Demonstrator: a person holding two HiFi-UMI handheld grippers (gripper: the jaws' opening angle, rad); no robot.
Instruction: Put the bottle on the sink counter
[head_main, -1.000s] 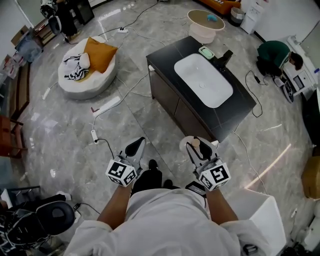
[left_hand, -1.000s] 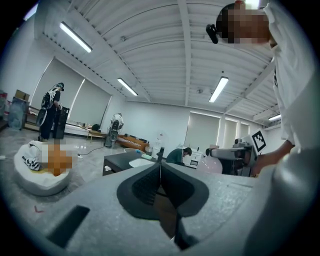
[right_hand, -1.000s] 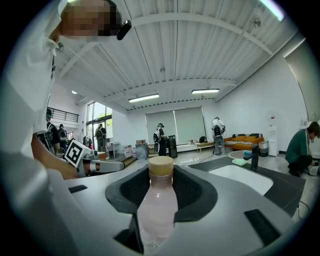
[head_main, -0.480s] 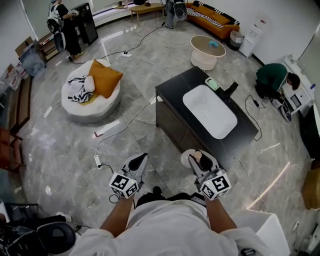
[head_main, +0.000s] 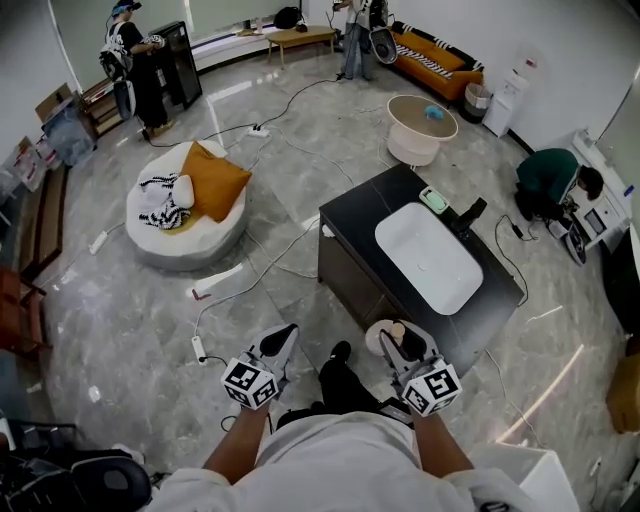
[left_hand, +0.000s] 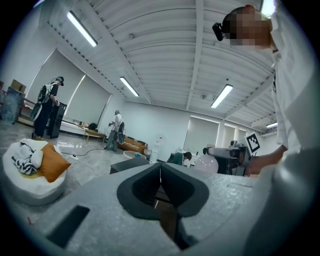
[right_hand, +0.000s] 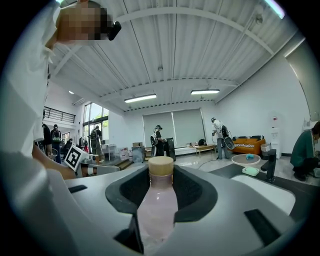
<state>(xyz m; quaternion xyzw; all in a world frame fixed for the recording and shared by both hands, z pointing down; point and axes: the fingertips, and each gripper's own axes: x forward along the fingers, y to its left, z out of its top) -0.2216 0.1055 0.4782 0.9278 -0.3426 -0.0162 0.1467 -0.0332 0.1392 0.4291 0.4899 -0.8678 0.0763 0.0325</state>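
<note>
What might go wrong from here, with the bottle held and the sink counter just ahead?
1. The bottle sits between the right gripper's jaws with its capped top poking out; it may tilt or slip while walking.
2. A power strip and cables lie on the floor near the feet, a likely trip hazard.
3. The white basin fills much of the black counter; a bottle set on the rim might slide in.

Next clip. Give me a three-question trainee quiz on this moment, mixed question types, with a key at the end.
1. True or false: the right tool is shut on the bottle.
2. The left tool is: A) open, B) shut and empty, C) holding a cloth.
3. Fill in: the sink counter top is ___ in colour.

Key: 1 true; 2 B; 3 black.
</note>
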